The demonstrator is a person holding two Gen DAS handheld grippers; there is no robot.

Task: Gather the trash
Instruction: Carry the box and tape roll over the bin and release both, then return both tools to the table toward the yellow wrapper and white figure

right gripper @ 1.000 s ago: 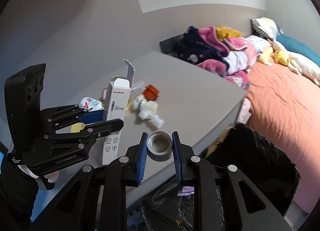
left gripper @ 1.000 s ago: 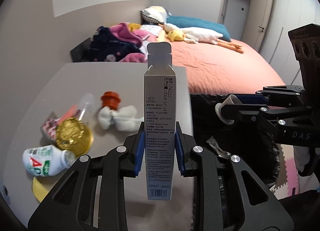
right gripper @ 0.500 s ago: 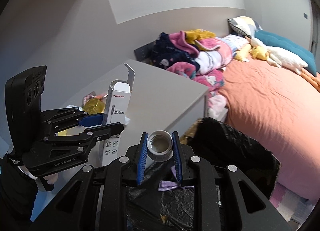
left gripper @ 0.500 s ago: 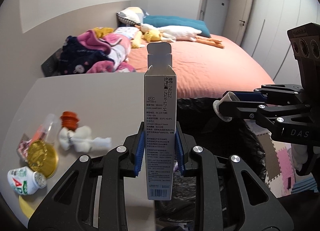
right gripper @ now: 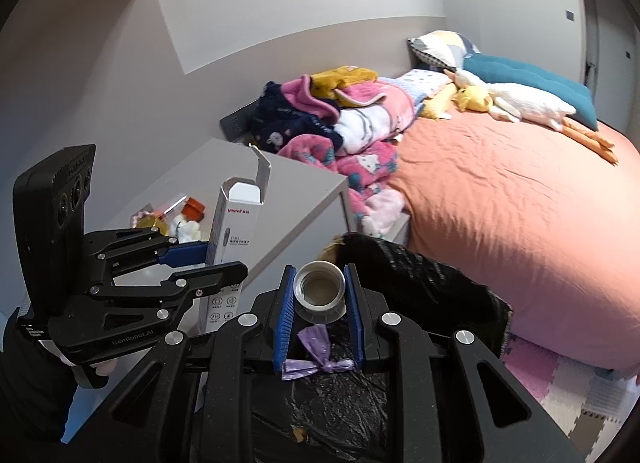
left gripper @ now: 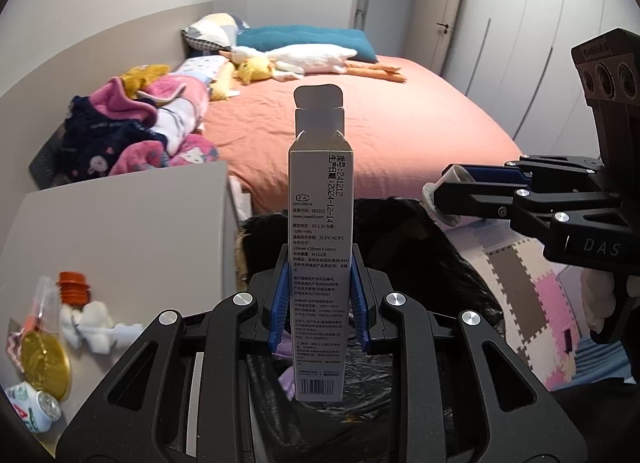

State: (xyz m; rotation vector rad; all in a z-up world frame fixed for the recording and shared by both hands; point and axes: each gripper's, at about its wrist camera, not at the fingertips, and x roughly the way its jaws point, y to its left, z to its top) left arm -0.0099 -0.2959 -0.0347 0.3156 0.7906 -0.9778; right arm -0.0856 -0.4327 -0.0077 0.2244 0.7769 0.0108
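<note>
Trash bag (right gripper: 432, 287) sits black and open-mouthed below both my grippers, between the grey table (left gripper: 120, 223) and the bed (left gripper: 380, 135). Inside it I see a knotted purple bag (right gripper: 316, 347) and crumpled black liner; the rest is too dark to tell.

My left gripper (left gripper: 319, 303) is clamped on a tall white carton (left gripper: 320, 223), upright, top flap open, its lower end over the bag's mouth. My right gripper (right gripper: 319, 303) is clamped on a small white bottle (right gripper: 319, 291) with its open neck facing the camera; I can't tell whether anything is in it.

On the table, at its left end, I see an orange cap (left gripper: 73, 287), wadded white tissue (left gripper: 94, 323), a gold foil disc (left gripper: 43, 359) and a small white bottle with green and red print (left gripper: 30, 407), lying close together.
</note>
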